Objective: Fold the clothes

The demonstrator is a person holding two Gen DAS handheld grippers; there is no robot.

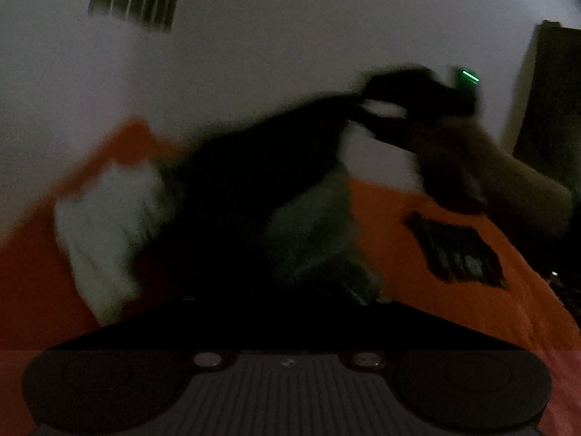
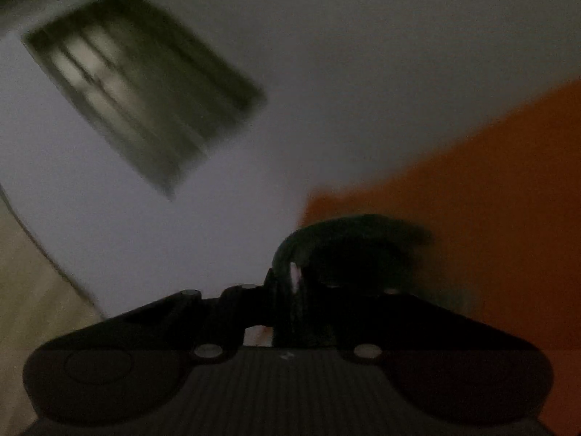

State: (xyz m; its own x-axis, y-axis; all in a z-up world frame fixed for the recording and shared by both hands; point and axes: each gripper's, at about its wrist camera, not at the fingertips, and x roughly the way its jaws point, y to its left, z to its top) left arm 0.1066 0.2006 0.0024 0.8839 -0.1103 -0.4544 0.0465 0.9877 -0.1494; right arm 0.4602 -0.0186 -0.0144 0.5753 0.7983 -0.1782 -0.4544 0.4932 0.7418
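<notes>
Dark garment (image 1: 254,181): stretched above orange bed (image 1: 417,272), pinched by left gripper (image 1: 276,301) at 6 o'clock, by right gripper (image 1: 385,109) at 2 o'clock, fingers of both pressed together on cloth. White cloth (image 1: 105,225) seen at 9 o'clock.

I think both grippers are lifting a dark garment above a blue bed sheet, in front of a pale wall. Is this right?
One detail is wrong: the bed sheet is orange, not blue, as the left wrist view shows. The rest stands: the dark garment hangs between the right gripper and the left one, before the pale wall.
</notes>
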